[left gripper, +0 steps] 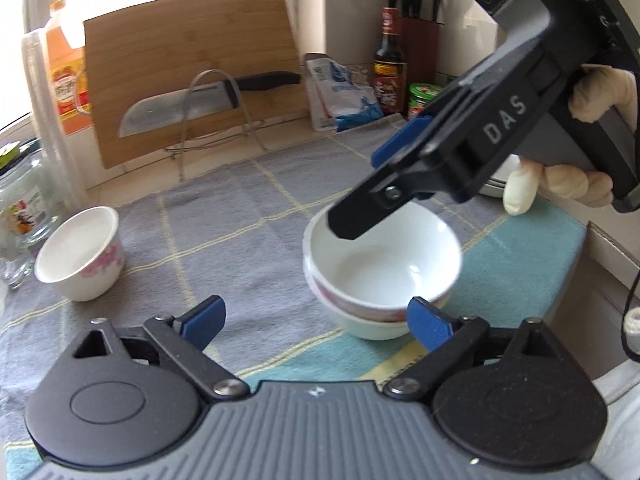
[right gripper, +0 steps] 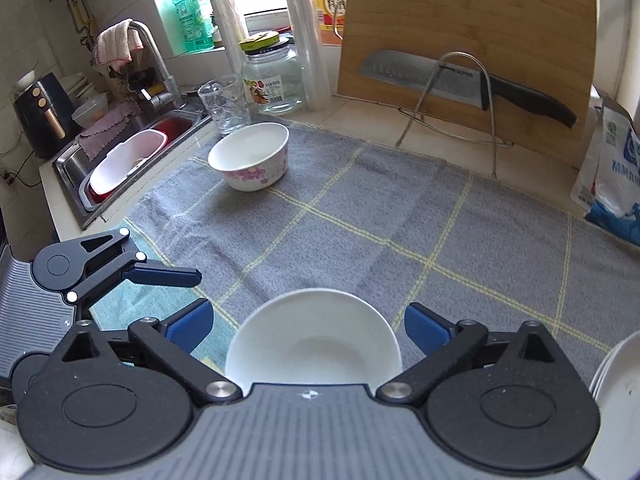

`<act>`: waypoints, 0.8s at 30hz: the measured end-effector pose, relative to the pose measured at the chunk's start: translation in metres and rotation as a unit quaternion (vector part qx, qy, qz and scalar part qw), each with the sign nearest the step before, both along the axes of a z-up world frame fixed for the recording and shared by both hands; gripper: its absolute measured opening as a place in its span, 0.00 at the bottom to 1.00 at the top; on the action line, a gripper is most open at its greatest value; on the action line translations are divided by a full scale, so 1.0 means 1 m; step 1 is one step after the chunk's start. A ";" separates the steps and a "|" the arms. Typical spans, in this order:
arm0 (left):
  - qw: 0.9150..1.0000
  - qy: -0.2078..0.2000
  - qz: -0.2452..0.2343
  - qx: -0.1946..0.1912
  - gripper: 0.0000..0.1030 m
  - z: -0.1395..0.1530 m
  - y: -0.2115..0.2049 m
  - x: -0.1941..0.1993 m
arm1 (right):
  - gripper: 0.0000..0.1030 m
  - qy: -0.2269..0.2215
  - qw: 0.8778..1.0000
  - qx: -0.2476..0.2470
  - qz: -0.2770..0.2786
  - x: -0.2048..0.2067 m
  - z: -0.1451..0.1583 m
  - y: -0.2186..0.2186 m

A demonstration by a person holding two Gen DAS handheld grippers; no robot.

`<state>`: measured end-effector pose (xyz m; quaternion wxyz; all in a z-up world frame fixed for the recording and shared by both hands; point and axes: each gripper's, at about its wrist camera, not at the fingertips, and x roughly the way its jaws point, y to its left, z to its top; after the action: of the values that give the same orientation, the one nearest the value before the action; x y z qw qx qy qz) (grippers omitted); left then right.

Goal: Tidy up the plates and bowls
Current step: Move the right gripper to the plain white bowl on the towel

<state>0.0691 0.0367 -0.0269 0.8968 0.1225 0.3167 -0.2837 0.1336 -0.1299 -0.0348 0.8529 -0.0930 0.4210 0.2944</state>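
Two white bowls [left gripper: 380,268] sit nested on a grey and teal checked cloth [left gripper: 224,216]. My left gripper [left gripper: 316,320] is open just in front of the stack, and its pads are clear of the rim. My right gripper [left gripper: 368,188] hangs over the far rim, held by a gloved hand [left gripper: 560,180]. In the right wrist view the top bowl [right gripper: 312,340] lies between the wide-open jaws of my right gripper [right gripper: 308,320], untouched. A third bowl with pink flowers [left gripper: 80,256] [right gripper: 250,156] stands alone at the cloth's far corner. White plates [right gripper: 616,380] are stacked at the right edge.
A bamboo cutting board [right gripper: 464,40] and a knife [right gripper: 460,80] lean on a wire rack at the back. A glass jar [right gripper: 272,76] and a tumbler [right gripper: 224,104] stand by the sink [right gripper: 120,160]. A salt bag [left gripper: 344,96], sauce bottle [left gripper: 388,60] and knife block [left gripper: 416,32] fill the corner.
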 end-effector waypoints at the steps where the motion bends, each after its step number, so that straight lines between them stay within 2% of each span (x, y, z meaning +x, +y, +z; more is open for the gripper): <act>1: 1.000 -0.001 0.010 -0.001 0.94 0.000 0.006 0.002 | 1.00 -0.001 1.000 -0.001 0.003 0.001 0.000 0.004; 12: 0.994 -0.016 0.107 -0.024 0.94 -0.003 0.074 0.033 | 1.00 -0.028 0.999 -0.029 0.021 0.017 0.005 0.062; 24: 0.987 -0.031 0.156 -0.023 0.94 -0.011 0.115 0.073 | 1.00 -0.059 0.996 -0.047 0.036 0.047 0.010 0.115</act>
<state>0.1420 0.1519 -0.0379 0.9422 0.0597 0.2970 -0.1432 0.1806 -0.0147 -0.0250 0.8596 -0.1657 0.3799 0.2987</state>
